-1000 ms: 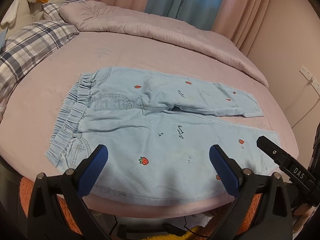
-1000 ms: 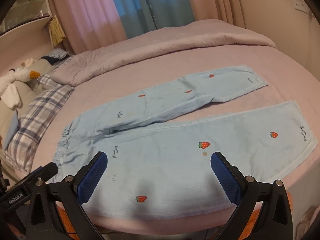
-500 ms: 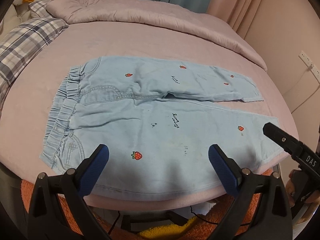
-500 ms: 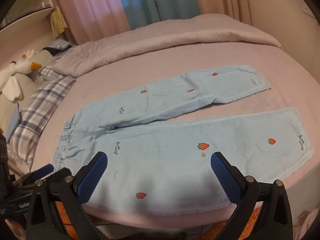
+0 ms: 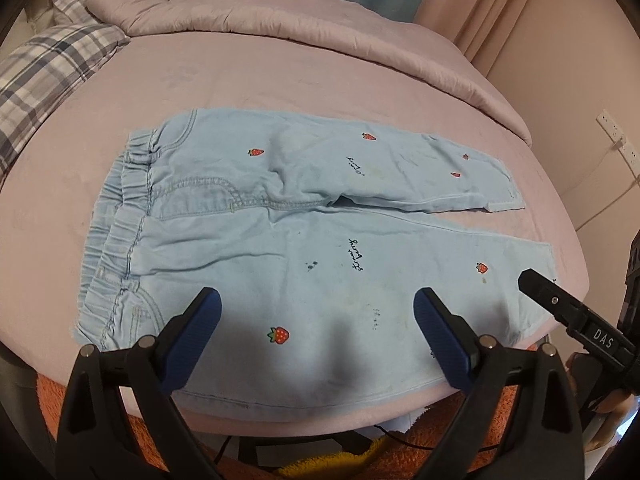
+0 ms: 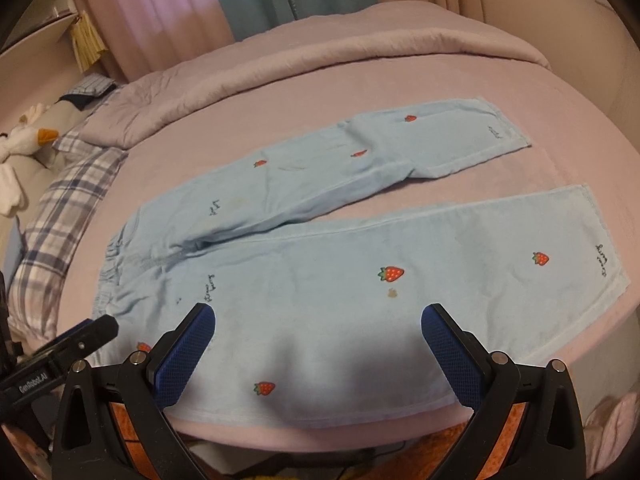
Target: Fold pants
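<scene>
over the last second the left gripper (image 5: 316,316) has come lower and closer over the light-blue strawberry pants (image 5: 280,240); the waistband, once up near the pads, now lies left of them, and more of the near leg fills the view; the right gripper (image 6: 318,332) has likewise dropped toward the near leg; the plush goose (image 6: 24,140) has slid to the left edge.

Pants (image 5: 304,248): soft matt light-blue cloth, slightly creased, waistband gathered at 9 o'clock. Bed sheet (image 5: 248,76): smooth matt pink cloth. Left gripper (image 5: 316,322), right gripper (image 6: 318,332): matt black plastic, blue ribbed pads (image 6: 184,360).
</scene>
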